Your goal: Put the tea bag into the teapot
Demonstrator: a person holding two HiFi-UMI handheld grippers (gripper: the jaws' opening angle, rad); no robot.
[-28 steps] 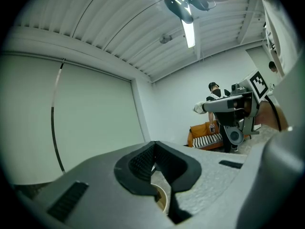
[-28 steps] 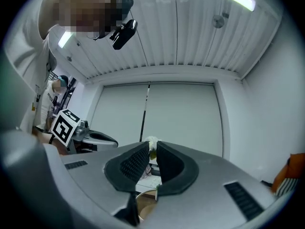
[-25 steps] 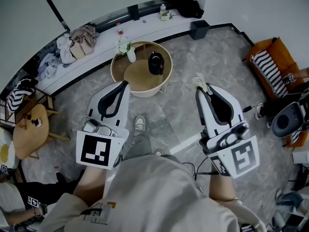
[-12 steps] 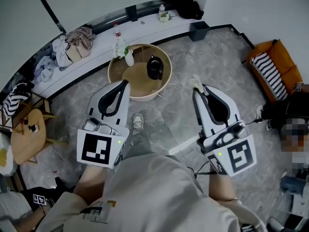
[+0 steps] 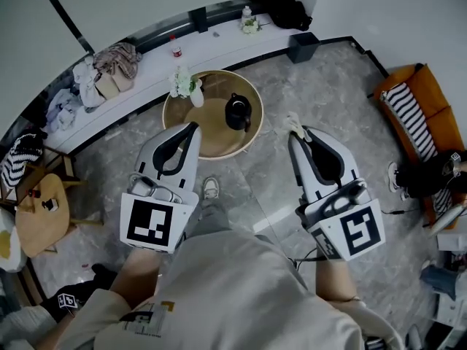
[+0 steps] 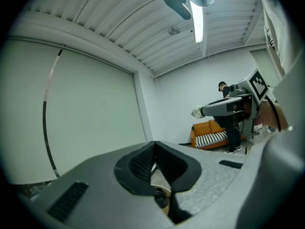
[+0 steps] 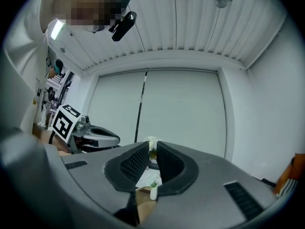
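A black teapot [image 5: 237, 112] stands on a round wooden table [image 5: 208, 141] ahead of me, beside a white vase with flowers [image 5: 191, 90]. My right gripper [image 5: 295, 128] is held in the air to the right of the table, shut on a pale tea bag [image 5: 292, 121]; the tea bag [image 7: 152, 143] shows pinched at the jaw tips of that gripper [image 7: 152, 149]. My left gripper [image 5: 192, 126] hangs over the table's near edge. Its jaws [image 6: 153, 146] are shut with nothing between them. The left gripper view also catches the right gripper [image 6: 224, 109] off to the side.
A long white ledge [image 5: 219, 46] with clothes and a bottle runs along the back wall. An orange sofa with a striped cushion [image 5: 408, 104] is at the right, a small wooden side table [image 5: 44, 214] at the left. Grey stone floor surrounds the round table.
The table and teapot have slid slightly lower and right in the head view. Both grippers keep the same pose, and the tea bag stays in the right one.
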